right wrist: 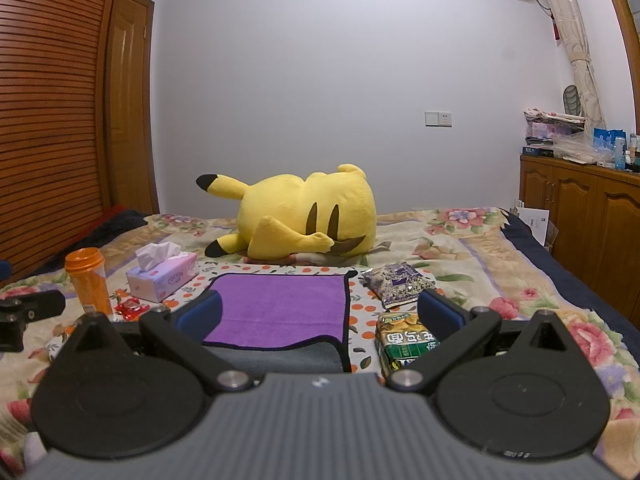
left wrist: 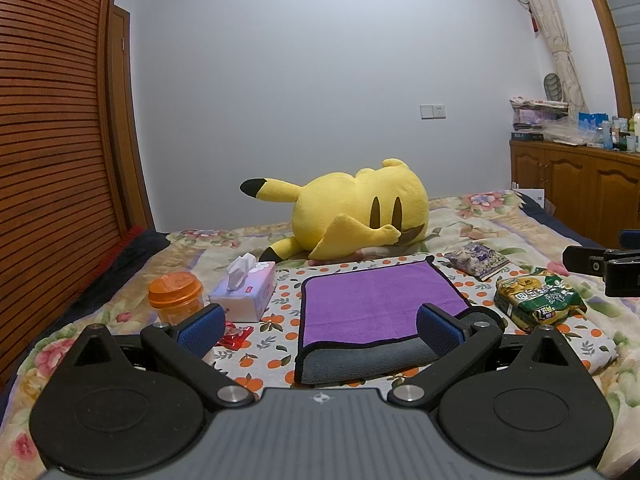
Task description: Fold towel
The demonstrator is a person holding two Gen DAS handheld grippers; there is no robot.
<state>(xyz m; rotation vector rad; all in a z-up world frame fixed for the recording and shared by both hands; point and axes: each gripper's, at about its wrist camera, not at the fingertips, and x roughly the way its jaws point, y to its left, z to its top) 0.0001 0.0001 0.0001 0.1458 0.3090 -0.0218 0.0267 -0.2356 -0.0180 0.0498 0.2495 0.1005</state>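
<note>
A purple towel (left wrist: 372,300) with a black hem lies folded on an orange-print cloth (left wrist: 280,344) on the bed; its grey underside (left wrist: 360,364) shows as a strip at the near edge. It also shows in the right wrist view (right wrist: 280,304). My left gripper (left wrist: 320,326) is open and empty, hovering over the towel's near edge. My right gripper (right wrist: 320,314) is open and empty above the towel's near right corner. The right gripper's body shows at the left view's right edge (left wrist: 608,268). The left gripper's body shows at the right view's left edge (right wrist: 28,312).
A yellow plush toy (left wrist: 352,212) lies behind the towel. An orange jar (left wrist: 174,296), a tissue box (left wrist: 244,292) and a red wrapper (left wrist: 236,336) sit left of it. A green snack bag (left wrist: 540,300) and a purple packet (left wrist: 478,258) sit right. Wooden cabinets (right wrist: 580,216) stand at far right.
</note>
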